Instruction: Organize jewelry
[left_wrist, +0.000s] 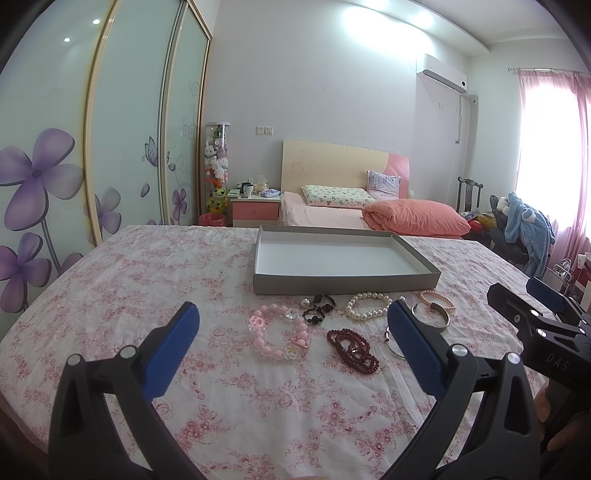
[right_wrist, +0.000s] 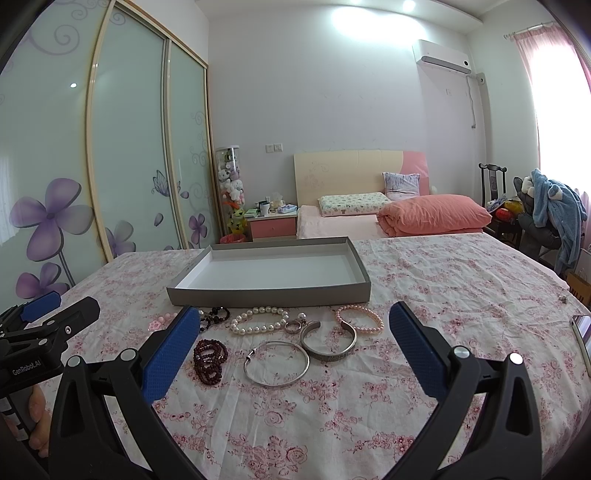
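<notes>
An empty grey box tray (left_wrist: 343, 283) (right_wrist: 269, 295) lies on the floral cloth. In front of it lie several pieces: a pink bead bracelet (left_wrist: 279, 336), a dark red bead string (left_wrist: 352, 349) (right_wrist: 209, 357), a black bead bracelet (left_wrist: 319, 309), a white pearl bracelet (left_wrist: 367, 306) (right_wrist: 258, 319), a pink pearl bracelet (right_wrist: 359, 319), a silver cuff (right_wrist: 328, 341), a thin silver bangle (right_wrist: 277, 363) and a ring (right_wrist: 293, 326). My left gripper (left_wrist: 293, 325) is open above the pink bracelet. My right gripper (right_wrist: 295, 325) is open above the bangles. Both are empty.
The floral-covered surface (right_wrist: 461, 295) extends right, with a phone (right_wrist: 581, 332) at its right edge. A bed (left_wrist: 332, 214), nightstand (left_wrist: 255, 208), wardrobe doors (left_wrist: 129, 129) and a chair with clothes (right_wrist: 550, 218) stand behind.
</notes>
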